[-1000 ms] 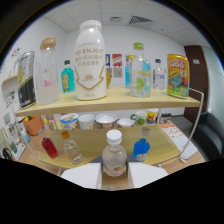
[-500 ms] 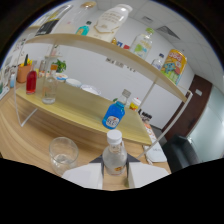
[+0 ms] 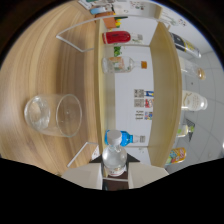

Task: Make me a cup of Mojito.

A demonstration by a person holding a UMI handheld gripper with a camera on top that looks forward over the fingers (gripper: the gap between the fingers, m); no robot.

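In the gripper view, the hand-held gripper (image 3: 116,176) is clamping a small clear bottle (image 3: 115,157) between both fingers and is tilting it on its side, probably to pour. The empty glass (image 3: 54,115) is standing on the wooden desk (image 3: 45,65), beyond the fingers and to one side, apart from the bottle's cap. The shelf (image 3: 102,75) is carrying other bottles behind.

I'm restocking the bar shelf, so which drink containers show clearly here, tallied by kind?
Clear bottle held in the hand-held gripper: 1
Blue bottle: 1
Red bottle: 1
Empty glass: 1
Total: 4. Items on the far shelf are too blurred to count.
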